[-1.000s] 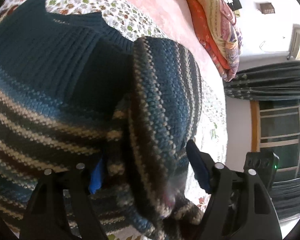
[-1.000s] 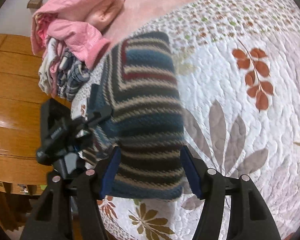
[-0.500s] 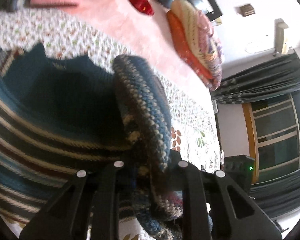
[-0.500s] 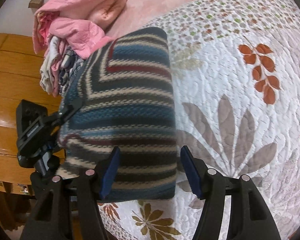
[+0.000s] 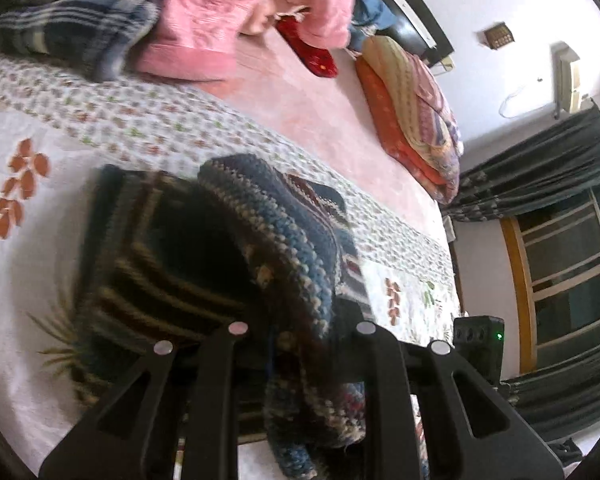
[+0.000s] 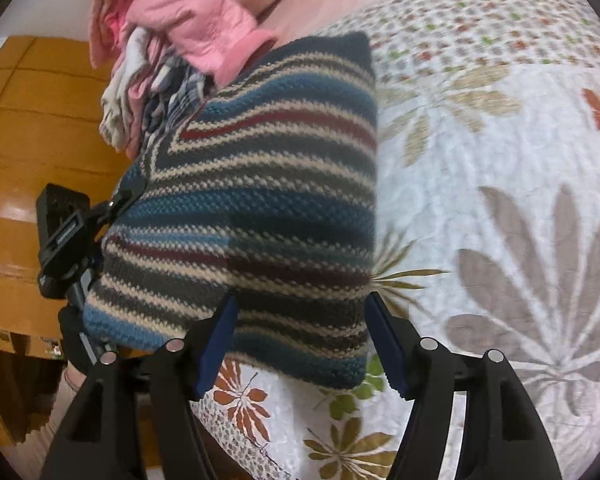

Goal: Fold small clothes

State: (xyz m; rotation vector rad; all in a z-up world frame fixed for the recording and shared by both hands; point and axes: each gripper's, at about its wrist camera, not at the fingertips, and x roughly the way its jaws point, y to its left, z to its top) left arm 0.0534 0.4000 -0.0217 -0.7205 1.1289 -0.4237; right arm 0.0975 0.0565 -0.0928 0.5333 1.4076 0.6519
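Observation:
A knit sweater point(image 5: 288, 236) striped in blue, cream, maroon and dark grey lies on the flowered quilt point(image 6: 500, 160). My left gripper point(image 5: 300, 340) is shut on a thick fold of the sweater's edge and holds it raised above the quilt. In the right wrist view the sweater point(image 6: 260, 200) stands lifted along its left side, where the left gripper point(image 6: 128, 196) clamps it. My right gripper point(image 6: 302, 344) is open, its blue pads point(image 6: 220, 336) on either side of the sweater's near hem without pinching it.
A heap of pink and plaid clothes point(image 5: 148, 20) sits at the head of the bed, also seen as the clothes pile point(image 6: 172, 32). Folded orange and striped quilts point(image 5: 412, 108) lie far right. A wooden panel point(image 6: 28, 120) borders the bed's left side. Dark curtains point(image 5: 540, 176) hang beyond.
The left gripper closed on the sweater's edge, then lifted and pulled it back. The sweater's left side has risen and spread wider in the right wrist view. The right gripper stayed open.

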